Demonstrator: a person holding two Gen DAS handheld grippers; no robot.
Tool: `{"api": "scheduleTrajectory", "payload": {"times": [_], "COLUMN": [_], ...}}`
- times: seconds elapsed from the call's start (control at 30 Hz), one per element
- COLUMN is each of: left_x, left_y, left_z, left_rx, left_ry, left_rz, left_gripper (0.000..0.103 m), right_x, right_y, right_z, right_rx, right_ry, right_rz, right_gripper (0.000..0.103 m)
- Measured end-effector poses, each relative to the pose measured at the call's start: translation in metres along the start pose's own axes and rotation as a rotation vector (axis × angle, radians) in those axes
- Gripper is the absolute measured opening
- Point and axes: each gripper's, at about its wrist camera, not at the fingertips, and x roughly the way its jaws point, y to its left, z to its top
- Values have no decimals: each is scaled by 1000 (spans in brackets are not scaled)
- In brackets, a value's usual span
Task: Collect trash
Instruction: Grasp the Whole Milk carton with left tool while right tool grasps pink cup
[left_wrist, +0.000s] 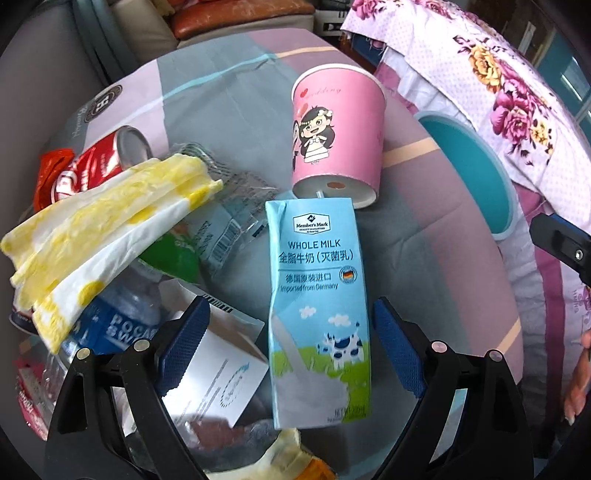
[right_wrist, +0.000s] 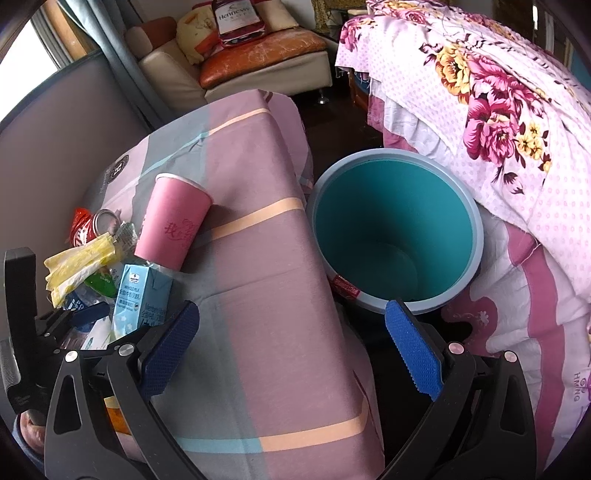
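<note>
Little of the task appears to be done: the teal bin (right_wrist: 395, 229) is seen standing on the floor just past the table's edge, and its visible interior looks empty, while the trash is still heaped at one end of the table (right_wrist: 266, 295). In the heap a milk carton (left_wrist: 319, 314) is found lying flat, with a pink paper cup (left_wrist: 338, 133) tipped on its side just beyond it, a red can (left_wrist: 99, 162), a yellow-stained napkin (left_wrist: 99, 236), a blue-labelled plastic bottle (left_wrist: 122, 321), clear wrappers and a white card (left_wrist: 218, 373) close around. The left tool (left_wrist: 291, 350) is held spread wide and pointed steeply down over the carton, whose lower half lies between the blue pads without being touched; nothing is pinched. The right tool (right_wrist: 291, 350) is likewise spread and empty, hovering over the table's near edge with the bin ahead of it. Judged from this, every item remains to be lifted and dropped in the bin, the carton probably first. Open cloth is left between the heap and the table's edge, so a clear path toward the bin is offered, though the drop-off at that edge is abrupt. The bin is crowded on its far side by the floral bedding (right_wrist: 498, 110), so room there is tight; the cup, lying on its side, may be knocked and rolled.
</note>
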Motion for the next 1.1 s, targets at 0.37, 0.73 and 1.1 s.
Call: {"api": "scheduleTrajectory", "payload": {"times": [0.37,0.73,1.1], "left_x": [-9,-17,-3], "left_y": [-8,22,32], "left_z": [-3,-8,-5], "left_rx": [47,-27,-42], "left_ry": [-34,-89,-87], "left_rz": [-47,-227,-315], "left_gripper": [50,51,51], "right_x": [13,32,86], "right_y": [5,43,86], "right_z": [6,47,82], "right_rx": [-8,-37,-34], "right_ry": [31,74,170], "right_rz": [-11,117,244], "right_gripper": [97,95,84]}}
